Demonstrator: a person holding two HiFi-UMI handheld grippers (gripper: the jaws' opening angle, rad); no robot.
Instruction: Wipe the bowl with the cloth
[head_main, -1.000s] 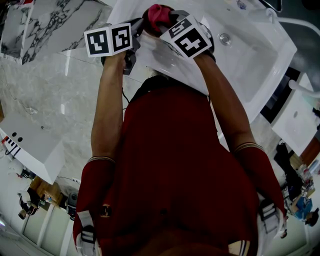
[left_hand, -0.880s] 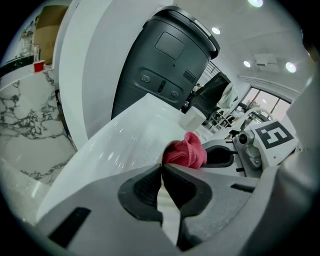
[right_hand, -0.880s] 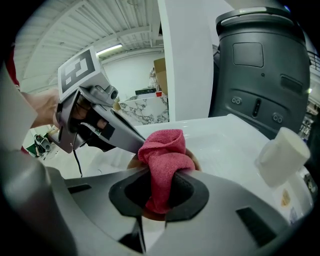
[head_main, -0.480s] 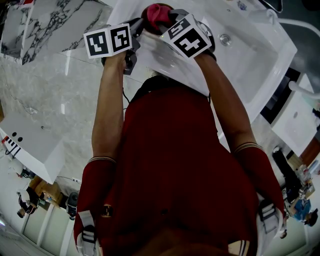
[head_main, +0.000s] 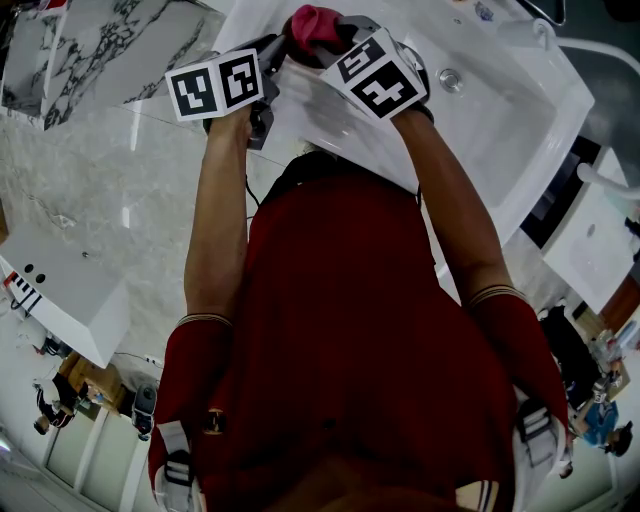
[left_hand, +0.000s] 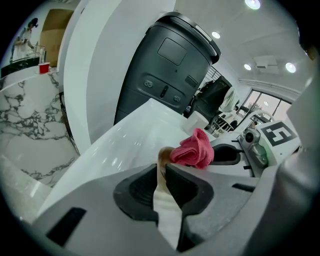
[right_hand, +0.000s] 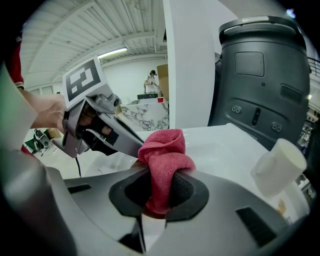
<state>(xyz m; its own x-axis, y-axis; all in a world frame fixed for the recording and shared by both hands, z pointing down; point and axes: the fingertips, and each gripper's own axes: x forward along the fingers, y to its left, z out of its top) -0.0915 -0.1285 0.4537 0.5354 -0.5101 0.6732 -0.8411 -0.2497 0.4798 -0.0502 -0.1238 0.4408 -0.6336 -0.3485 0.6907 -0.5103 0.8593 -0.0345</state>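
In the right gripper view my right gripper (right_hand: 162, 186) is shut on a bunched pink cloth (right_hand: 165, 152) that sticks up out of its jaws. The left gripper view shows my left gripper (left_hand: 162, 169) shut on the thin pale edge of the bowl (left_hand: 161, 186), whose rim is brownish at the tip. The cloth (left_hand: 193, 148) sits right against that rim. Most of the bowl is hidden by the jaws. From the head view both grippers meet above a white basin (head_main: 505, 110), with the cloth (head_main: 314, 22) between the left gripper (head_main: 262, 72) and the right gripper (head_main: 335, 48).
A tall dark grey appliance (right_hand: 262, 75) stands behind the white surface. A white cup (right_hand: 278, 165) stands at the right. A marble counter (left_hand: 30, 125) lies to the left. The basin has a drain (head_main: 450, 77).
Both grippers and the cloth have shifted slightly up and to the left in the head view. Both grips are unchanged.
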